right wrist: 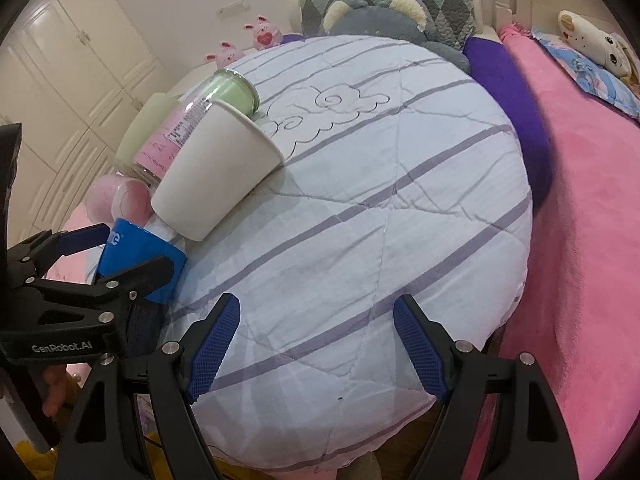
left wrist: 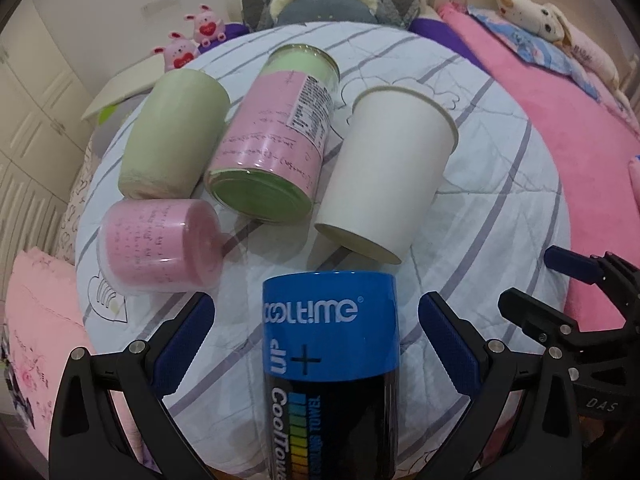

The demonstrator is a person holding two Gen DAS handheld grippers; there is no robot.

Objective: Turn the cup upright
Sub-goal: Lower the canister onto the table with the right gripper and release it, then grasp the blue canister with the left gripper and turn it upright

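A blue and black "CoolTime" cup [left wrist: 330, 368] lies on its side on the striped quilt, between the fingers of my left gripper [left wrist: 316, 340]. The jaws stand wide on either side and do not touch it. It also shows in the right wrist view [right wrist: 138, 258], with the left gripper [right wrist: 116, 252] around it. A white cup [left wrist: 386, 172] lies on its side beyond, and shows in the right wrist view [right wrist: 218, 172]. My right gripper [right wrist: 316, 344] is open and empty over bare quilt.
A pink and green jar [left wrist: 276, 140], a green cup [left wrist: 172, 140] and a small pink jar [left wrist: 160, 248] lie on their sides at the left. The quilt [right wrist: 380, 220] covers a round surface. A pink blanket [right wrist: 592, 240] lies to the right. Plush toys sit at the back.
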